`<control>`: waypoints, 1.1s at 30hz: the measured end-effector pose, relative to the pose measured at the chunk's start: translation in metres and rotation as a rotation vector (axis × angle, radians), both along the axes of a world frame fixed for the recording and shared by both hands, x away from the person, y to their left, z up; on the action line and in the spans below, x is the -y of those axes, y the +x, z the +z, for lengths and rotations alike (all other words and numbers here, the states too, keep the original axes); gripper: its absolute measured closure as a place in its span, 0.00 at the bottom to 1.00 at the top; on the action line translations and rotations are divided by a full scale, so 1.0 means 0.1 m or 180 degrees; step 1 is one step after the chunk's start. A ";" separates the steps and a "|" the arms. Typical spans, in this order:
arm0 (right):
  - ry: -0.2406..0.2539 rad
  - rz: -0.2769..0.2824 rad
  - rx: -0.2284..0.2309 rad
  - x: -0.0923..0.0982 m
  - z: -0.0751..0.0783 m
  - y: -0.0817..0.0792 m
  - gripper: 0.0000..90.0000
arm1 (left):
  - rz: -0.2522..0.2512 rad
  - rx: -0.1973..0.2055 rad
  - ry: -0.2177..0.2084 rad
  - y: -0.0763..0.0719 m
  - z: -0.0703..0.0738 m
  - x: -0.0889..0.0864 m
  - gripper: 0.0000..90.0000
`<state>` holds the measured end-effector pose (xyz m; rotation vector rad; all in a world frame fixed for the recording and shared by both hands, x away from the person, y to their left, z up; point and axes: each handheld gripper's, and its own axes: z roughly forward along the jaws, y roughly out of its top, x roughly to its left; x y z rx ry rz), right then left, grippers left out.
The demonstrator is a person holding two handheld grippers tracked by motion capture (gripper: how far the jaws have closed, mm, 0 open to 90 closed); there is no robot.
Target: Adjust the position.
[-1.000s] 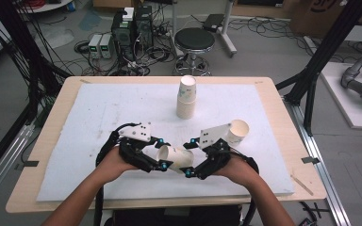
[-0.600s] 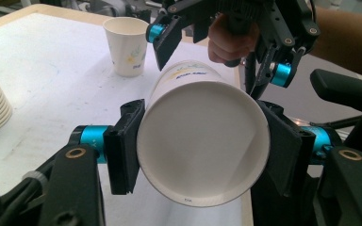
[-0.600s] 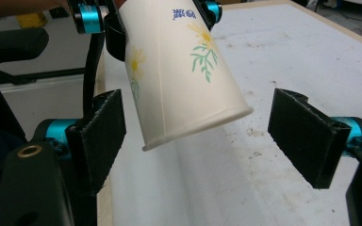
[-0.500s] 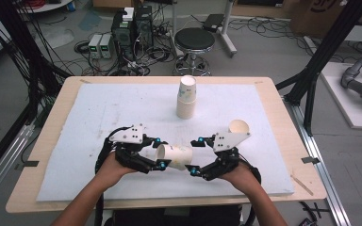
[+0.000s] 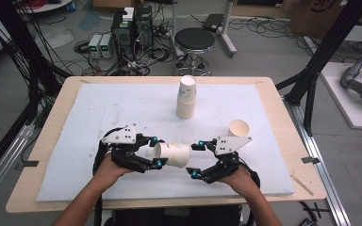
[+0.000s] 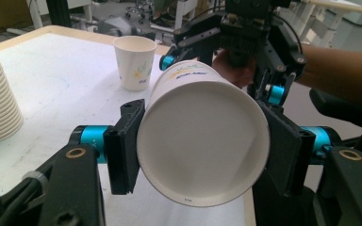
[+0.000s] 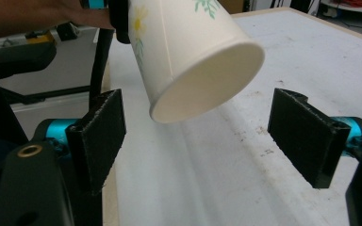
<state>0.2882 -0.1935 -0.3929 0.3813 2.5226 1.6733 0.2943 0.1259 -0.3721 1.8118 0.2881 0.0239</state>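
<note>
The paper cup point(image 5: 172, 155) is white with a small printed flower and leaf pattern, lying on its side above the front of the white worktop point(image 5: 99, 108), its base toward the left claw and its open mouth toward the right one. The left claw point(image 5: 156, 153) is clamped on it, one pad on each side of the wall near the base. The right claw point(image 5: 195, 159) stands wide open just beyond the cup's mouth, its pads apparently not touching the rim, though the gap is hard to judge. A lone cup point(image 5: 238, 128) stands upright behind the right claw, and a stack of cups point(image 5: 186, 97) stands farther back
</note>
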 end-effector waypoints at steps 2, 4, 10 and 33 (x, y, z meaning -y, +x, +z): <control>0.0028 0.0005 -0.0031 0.00 -0.02 0.00 0.23 | -0.0015 0.0000 -0.0034 0.00 0.01 0.00 0.42; 0.0037 0.0014 -0.0035 0.00 -0.03 0.01 0.23 | -0.0034 0.0006 -0.0042 0.00 0.01 0.00 0.42; 0.0118 0.0091 -0.0094 -0.03 -0.05 0.01 0.22 | -0.0127 0.0012 -0.0101 -0.02 0.00 0.02 0.42; 0.0330 0.0417 -0.0062 -0.12 -0.09 0.06 0.37 | -0.0297 0.0058 -0.0371 -0.04 -0.10 -0.04 0.41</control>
